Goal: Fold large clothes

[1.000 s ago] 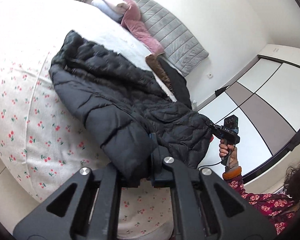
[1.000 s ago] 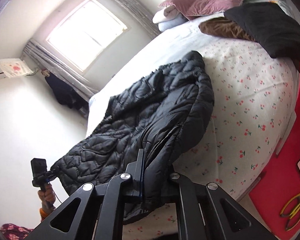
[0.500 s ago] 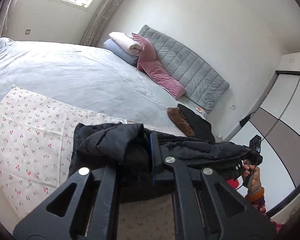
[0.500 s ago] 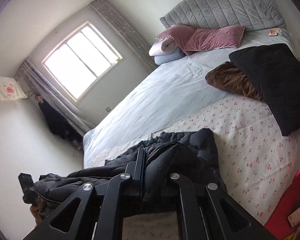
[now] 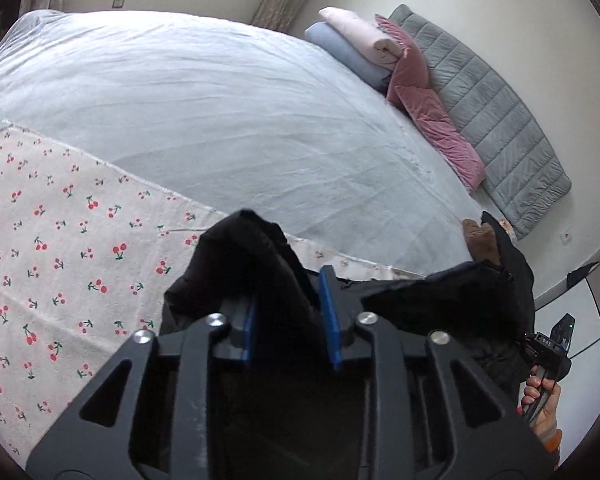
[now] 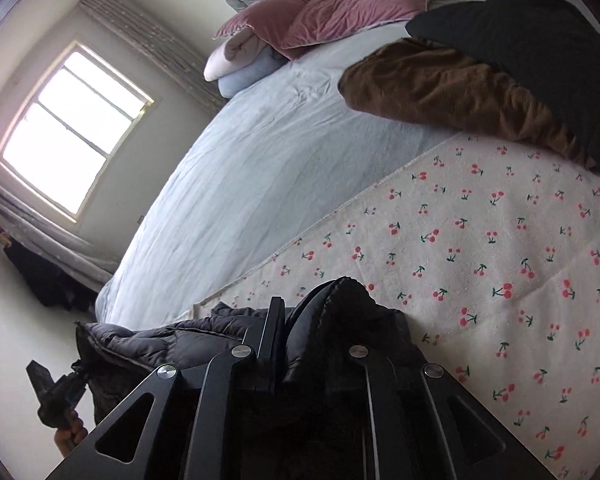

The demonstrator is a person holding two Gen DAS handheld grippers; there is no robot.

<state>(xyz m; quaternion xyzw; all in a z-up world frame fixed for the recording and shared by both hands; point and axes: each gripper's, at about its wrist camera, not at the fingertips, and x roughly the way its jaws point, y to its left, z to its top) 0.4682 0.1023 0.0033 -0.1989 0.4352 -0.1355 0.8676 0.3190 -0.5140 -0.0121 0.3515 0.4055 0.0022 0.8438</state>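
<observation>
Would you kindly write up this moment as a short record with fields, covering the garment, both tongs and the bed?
garment: black quilted puffer jacket, held up between both tongs near the bed's edge
left tongs: shut on a bunch of jacket fabric
right tongs: shut on the jacket's padded edge
surface: cherry-print sheet over a pale blue bedspread
other clothes: brown garment under a black one
headboard end: pink pillows
</observation>
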